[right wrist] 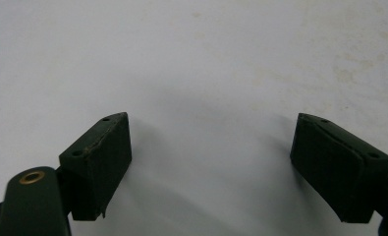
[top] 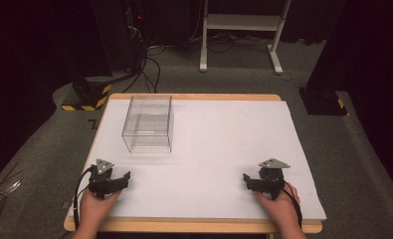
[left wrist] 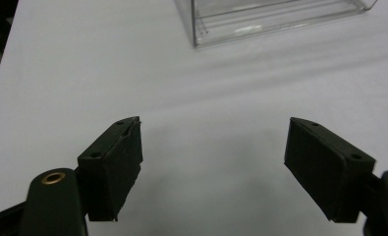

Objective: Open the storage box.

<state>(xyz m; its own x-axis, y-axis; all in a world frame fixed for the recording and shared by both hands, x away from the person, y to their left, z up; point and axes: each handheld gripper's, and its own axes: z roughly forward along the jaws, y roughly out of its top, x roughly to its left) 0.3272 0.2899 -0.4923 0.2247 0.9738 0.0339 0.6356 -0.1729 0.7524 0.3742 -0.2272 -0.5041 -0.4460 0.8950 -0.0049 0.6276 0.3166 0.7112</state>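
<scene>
While both grippers rested near the table's front edge, the clear plastic box (top: 147, 123) stood at the back left of the white tabletop (top: 219, 149), square-sided, glossy, and apparently empty, though glare blurred its interior. Left gripper (top: 115, 181) sat well short of the box, jaws wide, nothing between them. Right gripper (top: 253, 182) likewise wide, holding nothing, over bare matte surface.

Dark room, walls black. Grey carpet floor (top: 45, 149). White frame legs (top: 241, 22) of a desk stand past table's far edge, cables (top: 149, 64) trailing on floor nr them. Yellow-black striped base (top: 87, 97) off table's far-left corner, black base (top: 323, 102) off far-right. Table (top: 224, 139): white top, wood rim.
</scene>
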